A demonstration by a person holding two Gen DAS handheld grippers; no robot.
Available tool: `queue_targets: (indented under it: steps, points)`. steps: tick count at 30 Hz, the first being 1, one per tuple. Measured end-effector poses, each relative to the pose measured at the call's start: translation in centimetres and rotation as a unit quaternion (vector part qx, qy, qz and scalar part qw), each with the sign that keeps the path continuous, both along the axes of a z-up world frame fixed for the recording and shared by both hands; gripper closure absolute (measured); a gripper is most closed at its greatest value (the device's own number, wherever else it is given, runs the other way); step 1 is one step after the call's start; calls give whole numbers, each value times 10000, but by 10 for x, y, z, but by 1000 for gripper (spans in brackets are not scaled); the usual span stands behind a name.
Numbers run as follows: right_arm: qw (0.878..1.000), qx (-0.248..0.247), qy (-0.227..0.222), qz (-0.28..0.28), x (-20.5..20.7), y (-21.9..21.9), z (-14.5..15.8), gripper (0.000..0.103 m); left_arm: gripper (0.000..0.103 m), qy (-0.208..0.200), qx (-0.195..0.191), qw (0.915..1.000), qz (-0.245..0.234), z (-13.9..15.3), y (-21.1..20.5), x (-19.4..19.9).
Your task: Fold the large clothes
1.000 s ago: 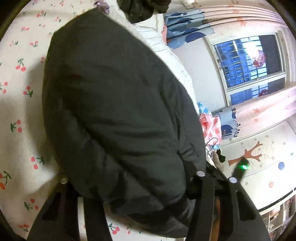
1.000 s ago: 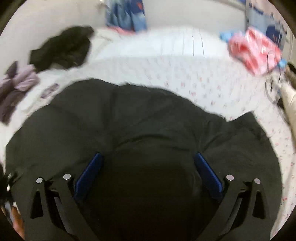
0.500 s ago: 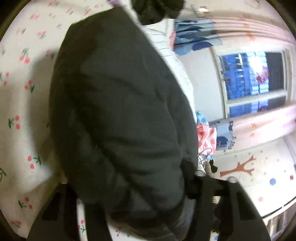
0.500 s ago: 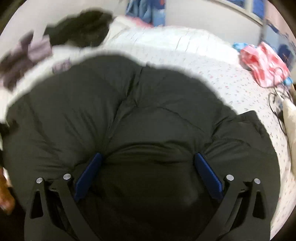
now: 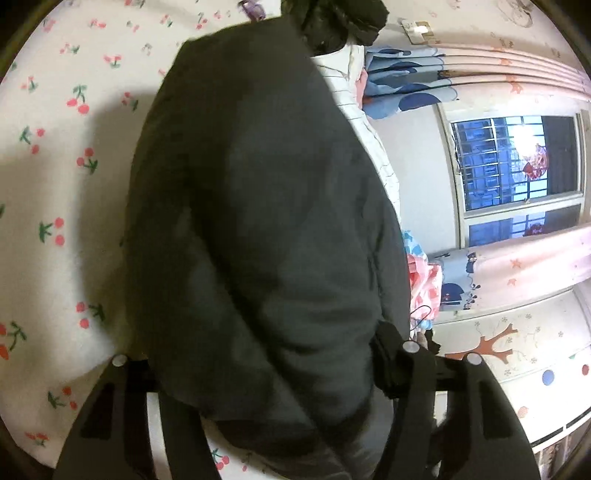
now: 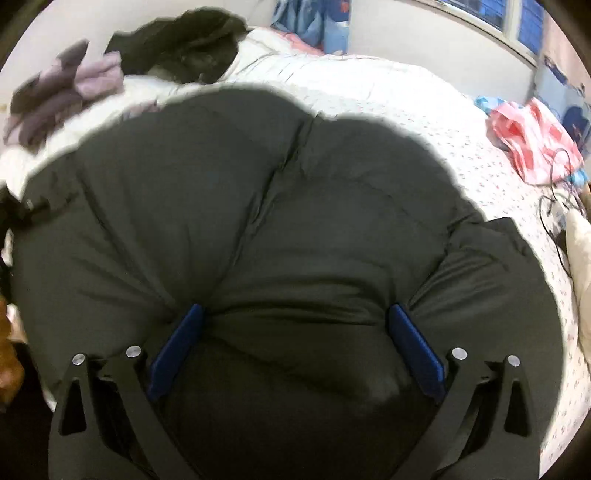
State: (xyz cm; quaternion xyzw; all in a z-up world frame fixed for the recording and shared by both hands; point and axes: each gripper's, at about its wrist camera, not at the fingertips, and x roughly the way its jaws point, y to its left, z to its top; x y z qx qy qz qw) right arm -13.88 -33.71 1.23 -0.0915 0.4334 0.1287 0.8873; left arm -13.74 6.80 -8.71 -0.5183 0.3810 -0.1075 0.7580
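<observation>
Left wrist view: the dark coat (image 5: 258, 240) fills the centre of the frame, lying on a sheet (image 5: 55, 184) printed with cherries. The left gripper (image 5: 266, 387) has its two black arms set wide apart, with a thick bulge of the coat bunched between them. The fingertips are buried under the cloth, so it cannot be told whether they pinch it. On the right are a window (image 5: 517, 166) and a pink curtain (image 5: 517, 266). At the far end of the sheet lies a black garment (image 5: 340, 18).

Right wrist view: the coat (image 6: 258, 221) spreads across the near half of the bed, puffed and creased, with a seam running from far centre toward the near left. The right gripper (image 6: 295, 343) stands wide open. Its blue pads (image 6: 177, 347) sit on either side of a broad fold of the coat and touch the cloth, but do not squeeze it flat. A flap of the coat lies at near right. Far left, a purple garment (image 6: 66, 96) and the black garment (image 6: 184, 48) rest on a white quilt (image 6: 351, 77). Far right lies a pink cloth (image 6: 535, 140), with a thin cable (image 6: 554, 192) just beside it.
</observation>
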Motion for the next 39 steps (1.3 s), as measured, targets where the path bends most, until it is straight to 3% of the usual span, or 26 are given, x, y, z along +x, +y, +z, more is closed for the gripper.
queue_targets:
  steps: [2, 3, 5, 8, 11, 13, 15, 20, 22, 25, 27, 28, 30, 33, 39]
  points:
    - [9995, 101, -305, 1, -12, -2, 15, 6, 42, 7, 53, 10000, -14, 1, 1, 0]
    - [9996, 33, -270, 49, -15, 1, 14, 6, 42, 19, 65, 10000, -15, 1, 1, 1]
    - [9990, -260, 308, 191, -6, 8, -15, 6, 42, -36, 163, 9998, -47, 3, -3, 2]
    - [9987, -267, 400, 172, 0, 9, -17, 6, 43, -256, 475, 9985, -97, 13, -13, 0]
    - [10000, -15, -13, 76, -24, 13, 5, 6, 49, -408, 696, 9966, -175, 24, -17, 0]
    - [9993, -178, 314, 131, -22, 20, -13, 6, 51, -414, 723, 9963, -202, 23, -18, 3]
    - [9988, -312, 331, 178, -23, 23, -26, 6, 54, -462, 798, 9955, -238, 27, -23, 2]
    - [9986, -389, 343, 139, -24, 31, -13, 6, 60, -791, 1149, 9897, -309, 46, -30, -6]
    - [9995, -267, -47, 182, -39, 30, -3, 6, 60, -960, 1329, 9858, -370, 53, -31, -9]
    - [9978, -549, 226, 280, -35, 41, -29, 6, 60, -1081, 1514, 9810, -544, 57, -40, -9]
    - [9958, -750, 398, 355, -31, 47, -27, 6, 60, -1241, 1725, 9752, -623, 61, -49, -14]
    - [9961, -702, 408, 354, -29, 47, -21, 6, 61, -1303, 1794, 9730, -642, 65, -51, -13]
    - [9991, -333, 7, 253, -32, 42, -2, 6, 61, -1472, 1949, 9672, -700, 76, -55, -14]
    - [9982, -324, 410, 300, -23, 45, -25, 6, 61, -1616, 2132, 9594, -898, 89, -65, -13]
    - [9974, -446, 424, 367, -19, 48, -32, 6, 61, -1979, 2505, 9390, -1282, 111, -101, -14]
